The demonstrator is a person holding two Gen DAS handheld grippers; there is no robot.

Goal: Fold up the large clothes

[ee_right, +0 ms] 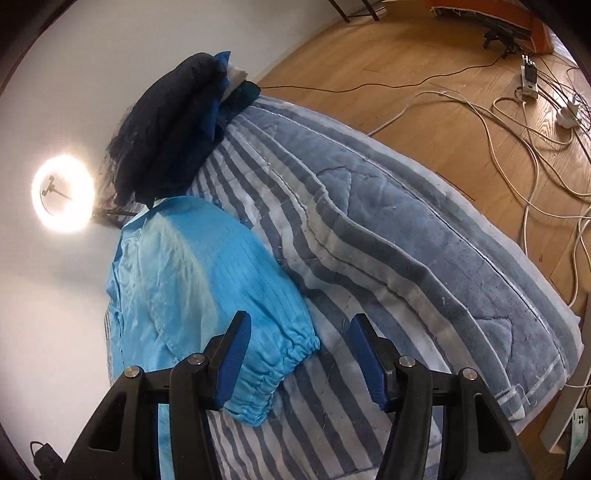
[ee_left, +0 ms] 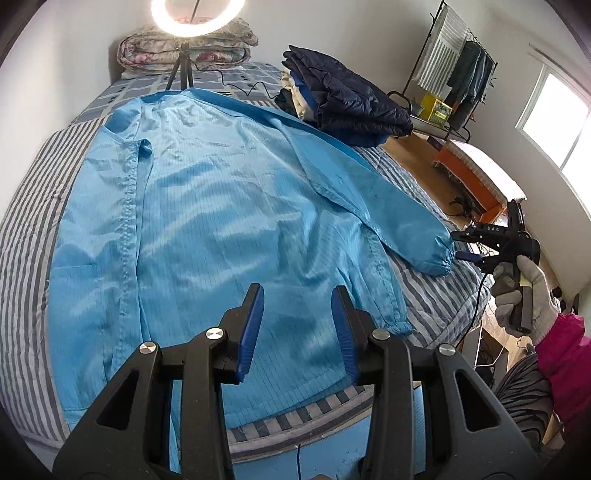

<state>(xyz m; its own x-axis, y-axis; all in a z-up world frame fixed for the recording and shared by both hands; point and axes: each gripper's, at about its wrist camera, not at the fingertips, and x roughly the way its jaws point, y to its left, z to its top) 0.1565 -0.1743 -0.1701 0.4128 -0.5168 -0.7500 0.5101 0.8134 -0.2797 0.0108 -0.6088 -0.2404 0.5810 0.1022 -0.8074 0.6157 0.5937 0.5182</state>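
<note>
Blue coat (ee_left: 221, 221) lies spread flat on the striped bed (ee_left: 29, 221), front up. Left gripper (ee_left: 298, 332) hangs over the coat's lower hem, jaws wide apart, holding nothing. Right gripper (ee_right: 300, 363) sits at the coat's elastic sleeve cuff (ee_right: 273, 369), jaws wide, cuff between them but ungripped.

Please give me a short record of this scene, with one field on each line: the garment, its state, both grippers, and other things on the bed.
garment: light blue coat
state: spread flat on the striped bed cover, one sleeve cuff stretched out sideways
left gripper: open, above the hem
right gripper: open, at the sleeve cuff, not gripping
also on bed: dark folded clothes pile, ring light on tripod
</note>
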